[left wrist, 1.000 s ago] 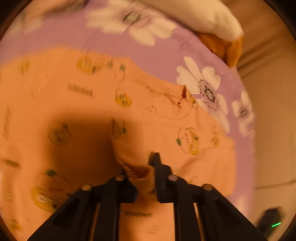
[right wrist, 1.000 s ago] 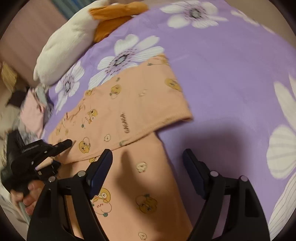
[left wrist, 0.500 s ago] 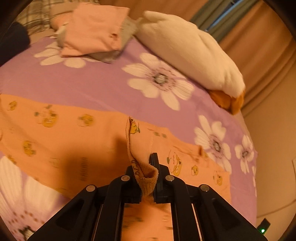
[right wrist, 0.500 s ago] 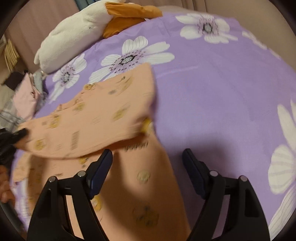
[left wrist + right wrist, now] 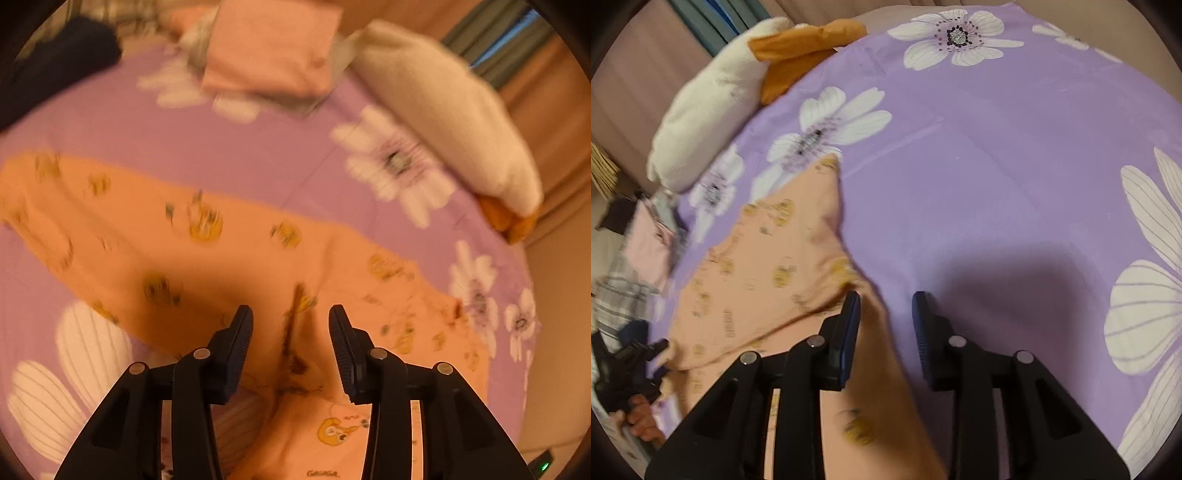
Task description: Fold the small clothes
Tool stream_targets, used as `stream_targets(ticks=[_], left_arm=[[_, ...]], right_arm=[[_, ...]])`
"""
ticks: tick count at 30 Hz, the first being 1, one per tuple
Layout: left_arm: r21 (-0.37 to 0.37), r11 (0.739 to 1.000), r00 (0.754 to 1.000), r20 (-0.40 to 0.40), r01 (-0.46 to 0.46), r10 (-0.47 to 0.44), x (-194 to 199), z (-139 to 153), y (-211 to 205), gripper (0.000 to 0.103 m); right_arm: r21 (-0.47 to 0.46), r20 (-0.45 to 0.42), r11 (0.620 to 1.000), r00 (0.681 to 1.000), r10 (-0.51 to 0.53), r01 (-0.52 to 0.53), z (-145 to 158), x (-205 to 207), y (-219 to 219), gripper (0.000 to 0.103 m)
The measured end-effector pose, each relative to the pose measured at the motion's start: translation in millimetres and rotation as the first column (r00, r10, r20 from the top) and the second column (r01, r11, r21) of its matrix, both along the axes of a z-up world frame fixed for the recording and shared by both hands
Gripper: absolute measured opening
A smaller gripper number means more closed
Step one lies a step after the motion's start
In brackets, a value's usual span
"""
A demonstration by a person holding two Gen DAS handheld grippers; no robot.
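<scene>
my left gripper (image 5: 291, 325) is matte black plastic: two angular arms with triangular cut-outs, round silver screw heads at the joints, and ribbed black pads (image 5: 242, 332) on the finger faces. my right gripper (image 5: 885, 314) is the same build, its pads (image 5: 851, 325) edged dark blue. in the right wrist view the left tool's handle is black too.

Garment spread across the bed

The garment (image 5: 229, 258) lies on the bed (image 5: 229, 147); behind it sit folded clothes (image 5: 269, 48), with a pillow (image 5: 454, 122) to their right.
</scene>
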State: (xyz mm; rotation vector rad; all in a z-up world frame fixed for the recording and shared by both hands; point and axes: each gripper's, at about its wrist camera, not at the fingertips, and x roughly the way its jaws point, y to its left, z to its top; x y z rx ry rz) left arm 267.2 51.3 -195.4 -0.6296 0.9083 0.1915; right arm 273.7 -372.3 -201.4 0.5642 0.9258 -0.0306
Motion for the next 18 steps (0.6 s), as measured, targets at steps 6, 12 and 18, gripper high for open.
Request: stream_targets(ticks=[6,12,18], left_arm=[[0.127,0.97,0.978,-0.064,0.207,-0.201,17.7,-23.4,-47.8,0.04],[0.077,0.981,0.978,-0.129,0.175,-0.164,13.8,-33.3,-31.1,0.04],[-0.19,0.979,0.992,-0.084,0.073,-0.09,-21.1,-38.8,26.4,0.04]], right_arm=[[-0.083,0.066,0.995,0.996,0.067,-0.061,4.0,25.6,30.0,0.027],[-0.071,-0.009,0.994,0.997,0.077,-0.078,-5.8,26.9,30.4,0.019],[0.003,-0.045,0.999,0.998,0.046,-0.046,-19.0,12.1,27.0,0.02]])
